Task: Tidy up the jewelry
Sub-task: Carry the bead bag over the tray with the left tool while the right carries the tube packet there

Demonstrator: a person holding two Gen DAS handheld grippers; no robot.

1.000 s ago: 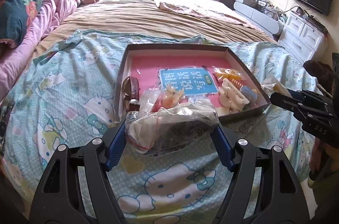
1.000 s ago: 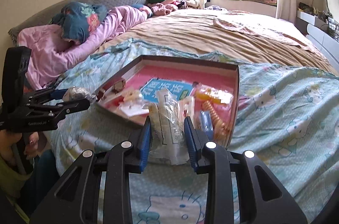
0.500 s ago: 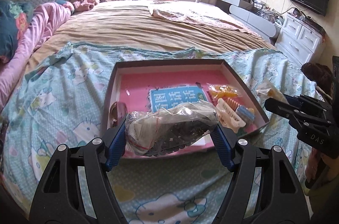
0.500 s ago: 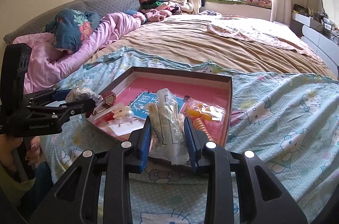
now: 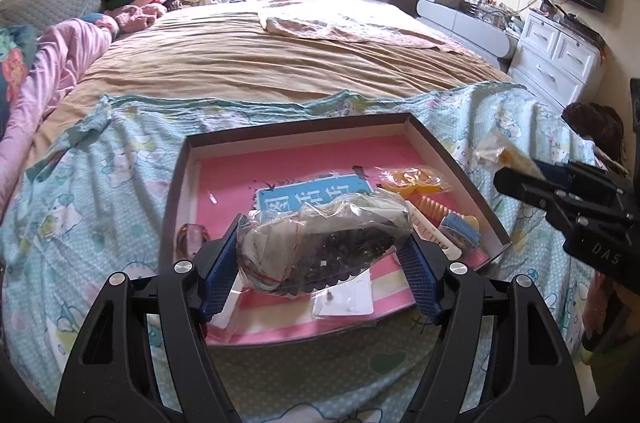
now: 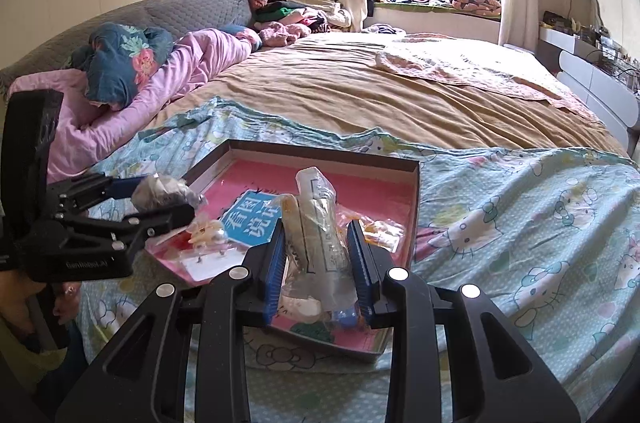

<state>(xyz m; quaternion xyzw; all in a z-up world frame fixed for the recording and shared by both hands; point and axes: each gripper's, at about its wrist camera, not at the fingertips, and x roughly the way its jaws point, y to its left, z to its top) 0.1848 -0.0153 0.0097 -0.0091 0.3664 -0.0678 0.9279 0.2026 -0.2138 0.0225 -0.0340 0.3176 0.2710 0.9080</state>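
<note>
From the left wrist view, the left gripper (image 5: 322, 263) pinched a clear bag of dark beads (image 5: 320, 243) crosswise between its blue fingers (image 5: 218, 273), just above the near end of the shallow tray (image 5: 436, 147) on the bed; lowering it onto bare pink floor before letting go looked wisest. From the right wrist view, the right gripper (image 6: 318, 267) squeezed a slim clear packet (image 6: 320, 223) lengthwise between its fingers (image 6: 362, 259), over the tray's near edge, and it probably wanted setting down apart from the loose pieces already there.

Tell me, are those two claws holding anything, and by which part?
Both are. The left gripper pinches a clear bag of dark beads by its ends; the right gripper squeezes a clear packet by its sides.
</note>
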